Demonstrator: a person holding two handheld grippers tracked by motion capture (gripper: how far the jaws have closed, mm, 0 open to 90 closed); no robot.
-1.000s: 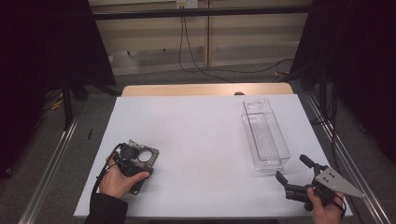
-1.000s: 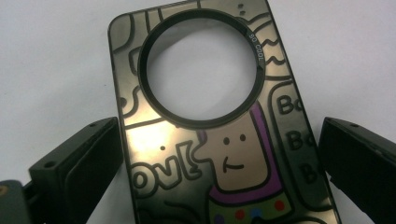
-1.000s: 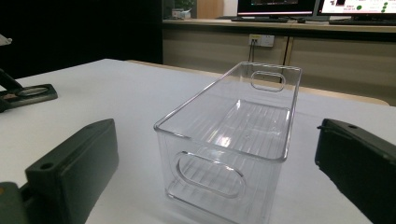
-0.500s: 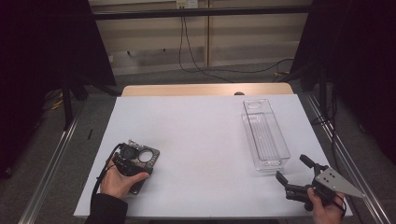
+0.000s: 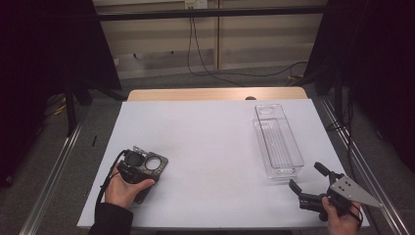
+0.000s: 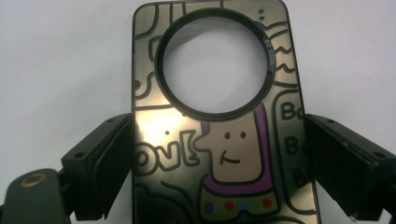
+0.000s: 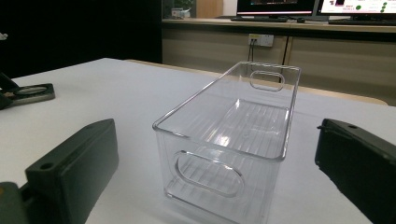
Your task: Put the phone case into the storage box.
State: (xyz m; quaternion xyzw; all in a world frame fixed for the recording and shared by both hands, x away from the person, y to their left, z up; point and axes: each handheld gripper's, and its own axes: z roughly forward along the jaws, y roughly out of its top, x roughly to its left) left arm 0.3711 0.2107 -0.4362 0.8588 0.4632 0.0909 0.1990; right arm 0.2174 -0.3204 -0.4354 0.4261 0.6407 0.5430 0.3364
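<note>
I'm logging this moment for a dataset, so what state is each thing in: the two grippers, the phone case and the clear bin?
Left gripper: jaws at both long edges of the phone case; firm grip cannot be told.
Right gripper: jaws open, holding nothing, pointed at the bin.
Phone case: flat on the table, printed side up.
Clear bin: upright, empty, untouched.

White-covered rectangular table, bare wooden strip along its far edge. On it lay a dark cartoon-printed phone case with a round hole near-left, and a clear plastic rectangular bin right.
</note>
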